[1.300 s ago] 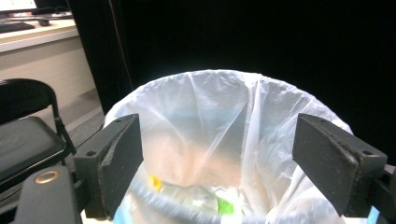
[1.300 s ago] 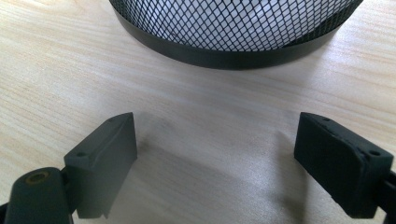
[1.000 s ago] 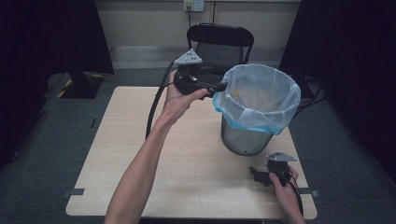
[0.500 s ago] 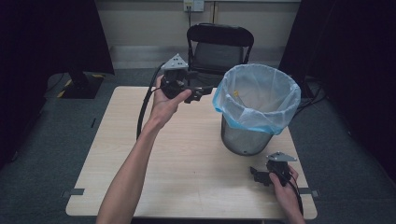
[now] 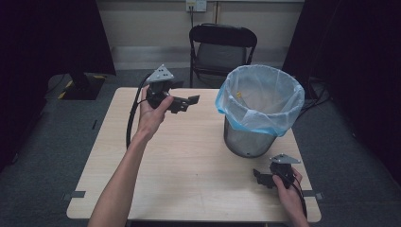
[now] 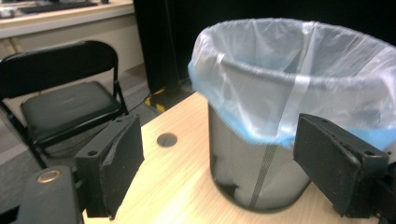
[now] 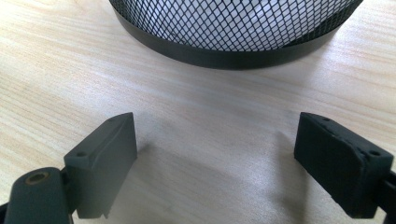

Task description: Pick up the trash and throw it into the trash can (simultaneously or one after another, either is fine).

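Note:
A black mesh wastebasket lined with a pale blue plastic bag stands on the right half of the wooden table. A small yellow scrap lies inside the bag. A hand holds my left gripper in the air to the left of the basket, jaws open and empty, pointing at it. In the left gripper view the basket stands beyond my open left gripper. My right gripper rests low on the table in front of the basket, open and empty. The right gripper view shows the mesh base beyond my right gripper.
A black folding chair stands behind the table's far edge. A round cable hole sits in the tabletop near the basket. A dark stand base is on the floor at the left. Black curtains hang on both sides.
My left gripper has drawn back to the left, away from the basket's rim, and a little toward the person. The right gripper has stayed put.

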Tool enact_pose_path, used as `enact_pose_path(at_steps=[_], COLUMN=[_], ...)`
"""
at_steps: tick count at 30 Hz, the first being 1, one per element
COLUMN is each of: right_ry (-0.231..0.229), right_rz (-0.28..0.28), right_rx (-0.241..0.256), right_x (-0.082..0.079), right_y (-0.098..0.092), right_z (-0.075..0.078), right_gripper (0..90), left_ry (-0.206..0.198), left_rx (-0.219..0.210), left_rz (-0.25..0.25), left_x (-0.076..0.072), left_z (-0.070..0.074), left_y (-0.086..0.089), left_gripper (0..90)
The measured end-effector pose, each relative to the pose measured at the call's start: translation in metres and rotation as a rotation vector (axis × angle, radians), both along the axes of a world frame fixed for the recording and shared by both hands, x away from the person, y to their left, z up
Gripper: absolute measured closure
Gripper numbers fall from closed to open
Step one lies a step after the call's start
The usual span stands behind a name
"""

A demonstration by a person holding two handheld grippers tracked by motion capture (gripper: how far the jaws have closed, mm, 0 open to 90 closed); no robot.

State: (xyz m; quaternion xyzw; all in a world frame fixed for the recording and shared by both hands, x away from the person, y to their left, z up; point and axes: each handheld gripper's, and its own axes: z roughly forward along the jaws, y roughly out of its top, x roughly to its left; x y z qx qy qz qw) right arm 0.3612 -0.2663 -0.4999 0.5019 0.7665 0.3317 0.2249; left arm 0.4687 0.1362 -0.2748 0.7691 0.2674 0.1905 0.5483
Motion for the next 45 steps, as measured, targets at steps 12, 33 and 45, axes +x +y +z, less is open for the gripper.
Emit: enact_pose_path(at_steps=[12, 33, 45], right_ry=[0.0, 0.0, 0.0], right_rz=[0.0, 0.0, 0.0], right_rx=[0.0, 0.0, 0.0], right_x=[0.0, 0.0, 0.0], right_y=[0.0, 0.0, 0.0], right_z=[0.0, 0.0, 0.0], right_gripper=[12.4, 12.4, 12.4], left_ry=[0.045, 0.101, 0.183], left_rx=[-0.005, 0.083, 0.116], left_rz=[0.069, 0.167, 0.209], left_x=[-0.014, -0.044, -0.066], left_z=[-0.027, -0.071, -0.108], left_y=[0.04, 0.079, 0.104], left_gripper=[16.1, 21.0, 18.7])
